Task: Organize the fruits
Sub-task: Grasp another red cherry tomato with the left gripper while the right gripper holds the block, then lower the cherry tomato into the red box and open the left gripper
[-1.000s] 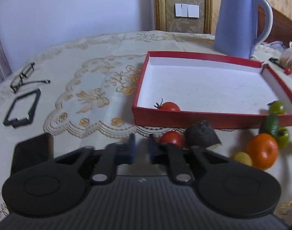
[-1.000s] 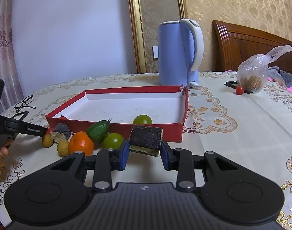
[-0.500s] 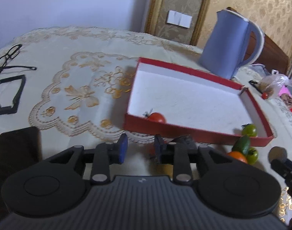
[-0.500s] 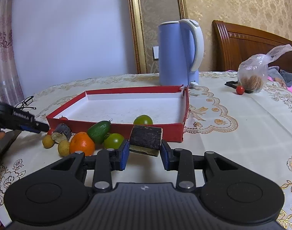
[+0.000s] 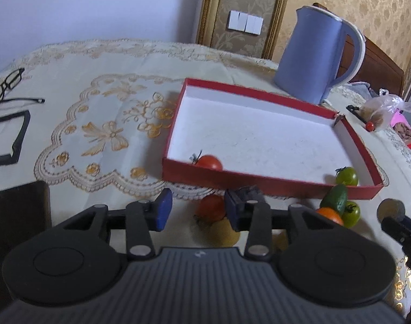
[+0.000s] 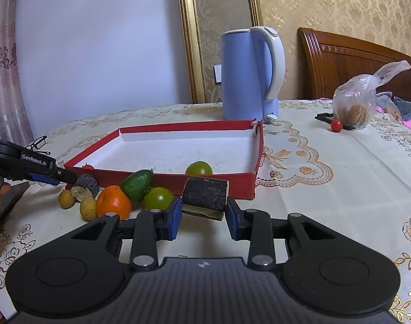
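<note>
Right gripper [image 6: 202, 220]: clamped on a dark bark-covered chunk [image 6: 205, 197], held just in front of the red tray [image 6: 248, 183]. Left gripper [image 5: 196, 210]: jaws opening, pads bare, poised over a red tomato [image 5: 211, 207] on the tablecloth [image 5: 103, 124] outside the tray's near wall. Inside tray: 1 red tomato [image 5: 208, 162], 1 green tomato [image 5: 346, 176]. Beside tray: orange [image 6: 113, 201], avocado [image 6: 137, 181].

My right gripper [image 6: 204, 217] pinches a dark, rough-skinned cut chunk [image 6: 205, 196] between its blue fingers [image 6: 175, 217], just in front of the red tray [image 6: 248, 182]. One green tomato [image 6: 198, 168] sits inside the tray. On the worktop [image 6: 327, 197] beside it lie an orange [image 6: 113, 203], an avocado [image 6: 136, 184] and another green tomato [image 6: 158, 198]. My left gripper [image 6: 57, 174] reaches in at the far left.
</note>
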Action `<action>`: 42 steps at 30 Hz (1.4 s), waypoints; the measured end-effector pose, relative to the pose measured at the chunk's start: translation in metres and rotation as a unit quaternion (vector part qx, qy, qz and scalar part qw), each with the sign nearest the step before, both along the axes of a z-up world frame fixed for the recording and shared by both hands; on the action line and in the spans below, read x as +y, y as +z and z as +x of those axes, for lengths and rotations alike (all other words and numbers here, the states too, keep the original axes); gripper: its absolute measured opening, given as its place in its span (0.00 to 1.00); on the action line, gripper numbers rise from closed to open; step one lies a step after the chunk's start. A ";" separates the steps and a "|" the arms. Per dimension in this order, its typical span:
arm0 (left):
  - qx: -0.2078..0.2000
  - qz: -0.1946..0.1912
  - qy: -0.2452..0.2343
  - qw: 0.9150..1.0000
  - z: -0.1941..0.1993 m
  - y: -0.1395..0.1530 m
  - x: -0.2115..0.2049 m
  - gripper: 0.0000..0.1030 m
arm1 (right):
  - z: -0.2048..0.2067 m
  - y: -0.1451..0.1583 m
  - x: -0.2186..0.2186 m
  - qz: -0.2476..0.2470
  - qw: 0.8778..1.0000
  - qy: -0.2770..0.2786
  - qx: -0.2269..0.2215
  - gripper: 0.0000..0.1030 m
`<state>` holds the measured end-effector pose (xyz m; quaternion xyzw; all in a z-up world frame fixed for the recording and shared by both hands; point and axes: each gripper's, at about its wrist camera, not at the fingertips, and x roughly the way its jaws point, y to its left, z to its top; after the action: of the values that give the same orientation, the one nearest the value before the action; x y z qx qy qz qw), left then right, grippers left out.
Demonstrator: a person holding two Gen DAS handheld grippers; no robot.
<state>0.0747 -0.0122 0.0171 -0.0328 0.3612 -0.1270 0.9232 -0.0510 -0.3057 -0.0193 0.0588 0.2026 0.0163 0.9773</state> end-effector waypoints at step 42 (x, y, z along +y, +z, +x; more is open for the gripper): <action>-0.082 0.091 -0.021 0.992 0.070 0.041 -0.100 0.20 | -0.009 0.002 -0.008 0.008 1.000 0.004 -0.014 0.33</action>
<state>0.1451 -0.1120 0.0585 0.0692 0.2947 -0.1152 0.9461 -0.0595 -0.3135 -0.0170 0.0651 0.1895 0.0224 0.9795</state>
